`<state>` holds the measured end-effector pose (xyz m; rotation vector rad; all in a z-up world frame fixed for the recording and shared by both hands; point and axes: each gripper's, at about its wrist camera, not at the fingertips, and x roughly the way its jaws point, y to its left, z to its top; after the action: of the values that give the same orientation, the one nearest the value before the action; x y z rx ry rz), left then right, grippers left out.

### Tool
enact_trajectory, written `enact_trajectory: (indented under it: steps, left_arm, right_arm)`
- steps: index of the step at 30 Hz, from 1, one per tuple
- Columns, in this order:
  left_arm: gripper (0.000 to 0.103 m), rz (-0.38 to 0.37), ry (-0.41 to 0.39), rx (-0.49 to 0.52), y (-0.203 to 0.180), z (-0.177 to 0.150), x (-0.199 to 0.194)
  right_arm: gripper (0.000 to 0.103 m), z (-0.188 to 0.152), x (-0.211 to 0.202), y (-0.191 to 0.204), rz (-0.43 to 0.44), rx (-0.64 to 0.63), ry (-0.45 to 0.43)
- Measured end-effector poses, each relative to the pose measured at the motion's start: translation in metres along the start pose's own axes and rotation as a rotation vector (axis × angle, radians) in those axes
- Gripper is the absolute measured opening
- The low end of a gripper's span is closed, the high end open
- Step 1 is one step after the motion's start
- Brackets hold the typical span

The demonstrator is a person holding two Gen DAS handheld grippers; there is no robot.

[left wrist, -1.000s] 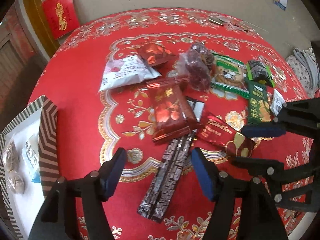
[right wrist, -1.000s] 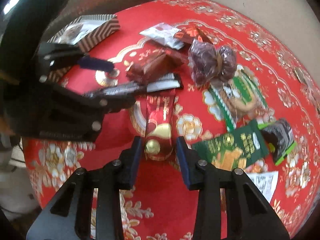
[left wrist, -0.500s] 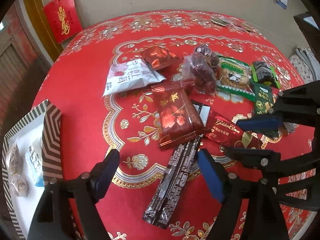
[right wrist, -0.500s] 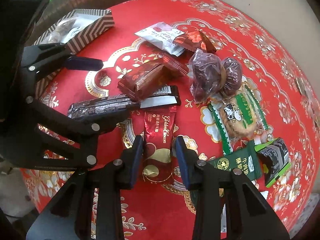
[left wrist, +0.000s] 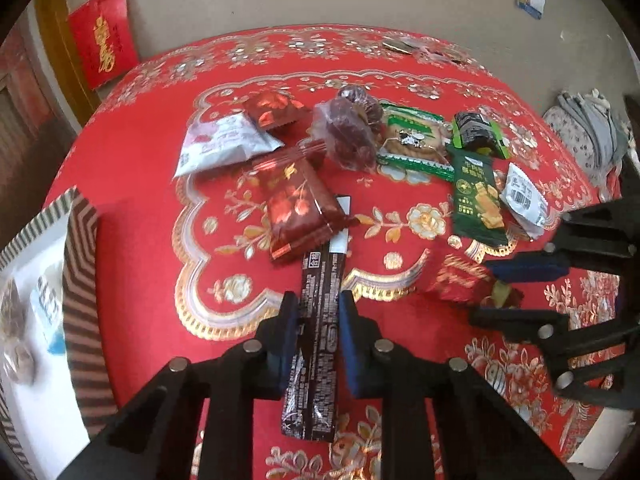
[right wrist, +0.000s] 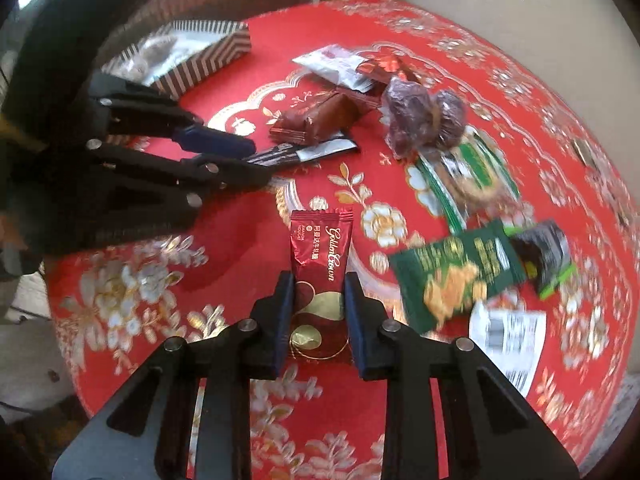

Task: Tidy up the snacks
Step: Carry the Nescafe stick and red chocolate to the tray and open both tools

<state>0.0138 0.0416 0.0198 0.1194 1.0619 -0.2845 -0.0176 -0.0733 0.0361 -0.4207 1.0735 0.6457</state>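
My left gripper (left wrist: pixel 318 322) is shut on a long black snack bar (left wrist: pixel 320 320), whose far end lies under a dark red packet (left wrist: pixel 298 210). My right gripper (right wrist: pixel 319 304) is shut on a maroon Golden Crown candy packet (right wrist: pixel 320 264) and holds it above the red cloth; in the left wrist view it shows at the right (left wrist: pixel 516 288) with the blurred packet (left wrist: pixel 460 280) between its fingers. The striped box (left wrist: pixel 80 280) at the left edge holds a few wrapped snacks.
Loose on the red tablecloth (left wrist: pixel 140 184) lie a white packet (left wrist: pixel 224 146), a small red packet (left wrist: pixel 274 108), a clear bag of dark dates (left wrist: pixel 348 136), green biscuit packets (left wrist: pixel 414 140), a green-gold packet (left wrist: pixel 478 204) and a white labelled packet (left wrist: pixel 522 200). A wall stands behind the table.
My left gripper has closed on the black bar, from wide open. My right gripper has lifted the maroon packet and drawn it back from the pile.
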Motion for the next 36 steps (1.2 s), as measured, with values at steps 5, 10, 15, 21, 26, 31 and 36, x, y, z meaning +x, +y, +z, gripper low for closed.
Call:
enact_trajectory:
  steps: [5, 10, 15, 21, 26, 31, 36]
  left_arm:
    - [0.019, -0.001, -0.019, -0.025, 0.002, -0.009, -0.01]
    - [0.015, -0.004, -0.047, -0.039, 0.001, -0.023, -0.024]
    - [0.008, -0.004, -0.068, -0.053, 0.004, -0.032, -0.034]
    - [0.008, 0.032, -0.079, -0.054, 0.007, -0.034, -0.036]
    - [0.008, 0.032, -0.068, -0.032, 0.006, -0.035, -0.033]
    - [0.014, 0.056, -0.045, -0.013, 0.004, -0.033, -0.03]
    - [0.036, 0.055, 0.0, -0.033, 0.006, -0.032, -0.014]
  right_arm:
    - [0.024, -0.018, -0.017, 0.0, 0.034, 0.087, -0.094]
    - [0.024, -0.025, -0.032, 0.005, 0.037, 0.131, -0.151]
    - [0.024, -0.027, -0.036, 0.01, 0.049, 0.168, -0.172]
    - [0.024, -0.029, -0.039, 0.015, 0.048, 0.18, -0.187]
    - [0.024, -0.029, -0.039, 0.017, 0.052, 0.188, -0.187]
    - [0.024, -0.03, -0.039, 0.018, 0.061, 0.189, -0.187]
    - [0.024, -0.03, -0.039, 0.016, 0.064, 0.194, -0.187]
